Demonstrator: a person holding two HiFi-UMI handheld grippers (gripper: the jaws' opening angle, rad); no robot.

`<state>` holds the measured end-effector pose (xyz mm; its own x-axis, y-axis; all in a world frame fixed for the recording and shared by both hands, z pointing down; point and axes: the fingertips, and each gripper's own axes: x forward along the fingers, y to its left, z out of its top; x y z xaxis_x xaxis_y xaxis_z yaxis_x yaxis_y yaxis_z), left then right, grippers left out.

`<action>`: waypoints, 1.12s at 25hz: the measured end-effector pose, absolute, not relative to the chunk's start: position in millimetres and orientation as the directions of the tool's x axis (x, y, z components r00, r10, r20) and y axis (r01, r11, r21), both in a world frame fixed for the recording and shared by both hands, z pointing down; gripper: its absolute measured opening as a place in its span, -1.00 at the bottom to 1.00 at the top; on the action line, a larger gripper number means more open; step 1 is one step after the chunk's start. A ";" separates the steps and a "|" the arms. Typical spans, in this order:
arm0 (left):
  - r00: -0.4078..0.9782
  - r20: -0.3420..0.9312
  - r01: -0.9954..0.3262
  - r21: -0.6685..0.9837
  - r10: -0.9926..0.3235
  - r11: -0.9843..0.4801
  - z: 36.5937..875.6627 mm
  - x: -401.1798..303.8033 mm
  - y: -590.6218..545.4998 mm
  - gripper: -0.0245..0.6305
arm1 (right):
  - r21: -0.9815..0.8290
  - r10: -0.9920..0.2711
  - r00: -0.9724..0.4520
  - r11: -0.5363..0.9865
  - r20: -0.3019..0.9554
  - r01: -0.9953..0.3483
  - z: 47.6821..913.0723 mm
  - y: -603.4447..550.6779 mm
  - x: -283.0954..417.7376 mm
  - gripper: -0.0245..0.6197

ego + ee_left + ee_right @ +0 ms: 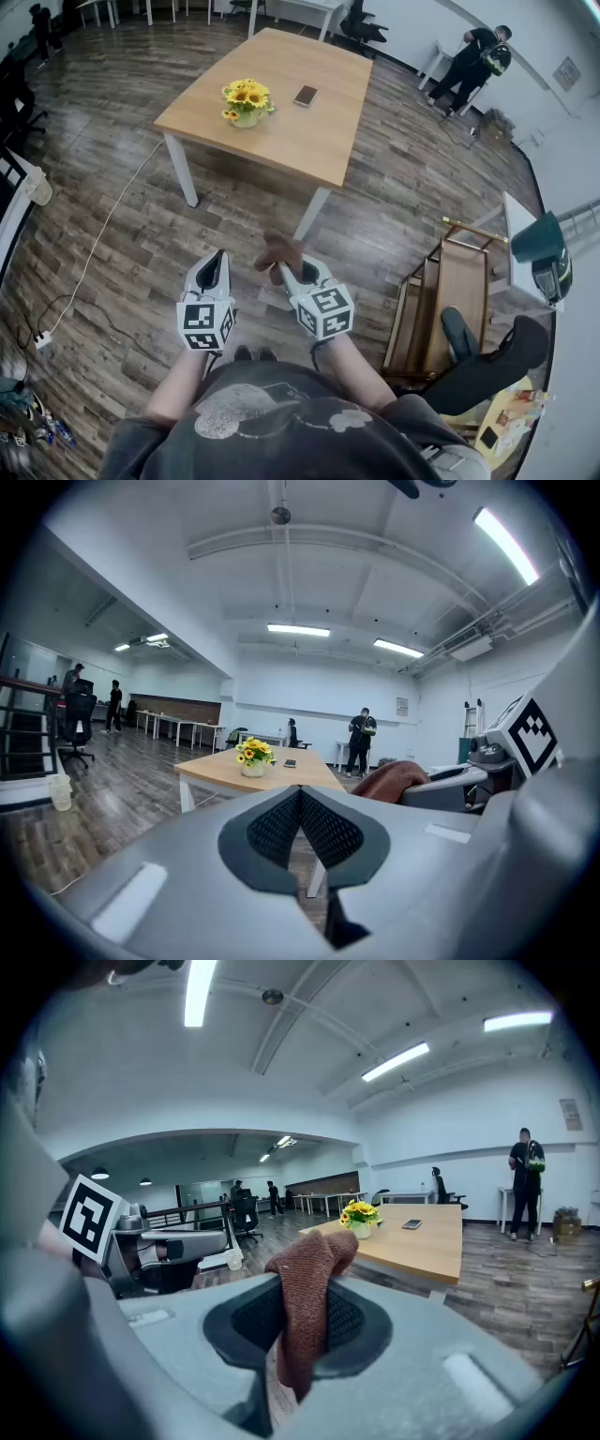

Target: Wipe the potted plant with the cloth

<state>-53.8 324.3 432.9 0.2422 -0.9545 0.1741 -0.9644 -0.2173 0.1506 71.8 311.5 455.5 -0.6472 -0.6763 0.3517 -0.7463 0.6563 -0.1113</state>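
A potted plant [246, 101] with yellow flowers in a pale pot stands on the wooden table [309, 136], well ahead of both grippers; it also shows small in the left gripper view as the plant [254, 756] and in the right gripper view as the plant [359, 1216]. My right gripper [284, 269] is shut on a brown cloth [277, 250], which sticks up between its jaws as the cloth [307, 1302]. My left gripper [217, 260] is beside it, shut with nothing between its pads [300, 832]. Both are held over the floor, short of the table.
A phone [306, 95] lies on the table right of the plant. A white cable [98, 244] runs across the wood floor at left. A wooden rack [445, 305] and a dark chair [492, 356] stand at right. A person [473, 66] stands far back right.
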 end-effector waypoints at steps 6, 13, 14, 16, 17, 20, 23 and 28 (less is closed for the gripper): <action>0.247 0.173 -0.963 0.155 -0.954 -0.221 431.6 -56.0 322.8 -0.87 | -0.110 -0.668 -0.651 0.662 0.360 -0.741 457.4 314.4 65.4 -0.77; 0.252 0.181 -0.960 0.171 -0.951 -0.222 436.3 -58.5 322.3 -0.87 | -0.130 -0.680 -0.639 0.641 0.360 -0.756 459.5 310.9 64.0 -0.77; 0.252 0.185 -0.960 0.175 -0.950 -0.221 438.4 -59.8 322.8 -0.87 | -0.137 -0.685 -0.638 0.636 0.352 -0.759 459.2 310.5 64.2 -0.77; 0.255 0.191 -0.958 0.182 -0.948 -0.221 442.3 -63.5 322.9 -0.87 | -0.144 -0.696 -0.634 0.627 0.337 -0.765 458.3 309.0 62.9 -0.77; 0.256 0.193 -0.958 0.185 -0.947 -0.221 443.8 -65.9 322.4 -0.87 | -0.147 -0.701 -0.630 0.621 0.334 -0.770 458.5 307.7 61.6 -0.77; 0.258 0.193 -0.956 0.190 -0.947 -0.222 446.1 -73.7 321.8 -0.87 | -0.155 -0.712 -0.614 0.602 0.342 -0.783 462.6 304.6 56.5 -0.77; 0.261 0.186 -0.955 0.192 -0.947 -0.225 446.0 -82.2 320.5 -0.87 | -0.155 -0.721 -0.598 0.585 0.350 -0.796 467.1 303.0 52.8 -0.77; 0.277 0.187 -0.953 0.179 -0.942 -0.245 451.3 -92.3 319.1 -0.87 | -0.131 -0.783 -0.531 0.519 0.324 -0.845 466.1 299.8 64.0 -0.76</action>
<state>-92.3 319.1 451.3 0.2775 -0.9423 0.1871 -0.9529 -0.2451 0.1788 64.0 299.8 466.1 -0.5314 -0.7828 0.3237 -0.8446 0.5190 -0.1313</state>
